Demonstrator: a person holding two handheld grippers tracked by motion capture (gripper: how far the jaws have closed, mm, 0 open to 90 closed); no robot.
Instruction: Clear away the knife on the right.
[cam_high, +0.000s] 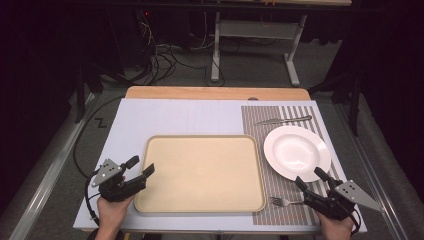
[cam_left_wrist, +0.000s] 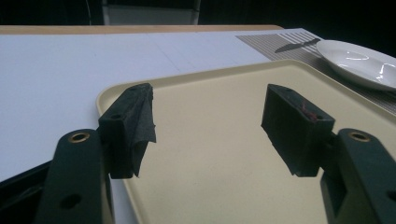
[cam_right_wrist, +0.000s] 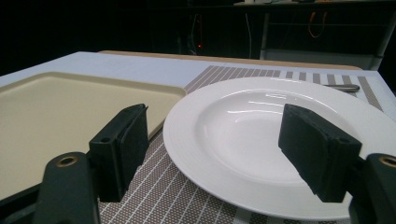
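Here, one tray (cam_high: 200, 172), one plate (cam_high: 297, 152), one fork (cam_high: 285, 201), one knife (cam_high: 283, 120).

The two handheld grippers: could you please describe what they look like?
The left gripper and the right gripper are matte black, each with two blocky padded jaws, brass-ringed holes, a grey three-cornered plate on top and a trailing black cable.

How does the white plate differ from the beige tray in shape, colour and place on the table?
The plate is round, while the tray is rectangular with rounded corners. The plate is glossy white; the tray is matte beige. The plate lies on the striped placemat at the right, whereas the tray lies on the pale table cover near the middle. Both are empty and lie flat.
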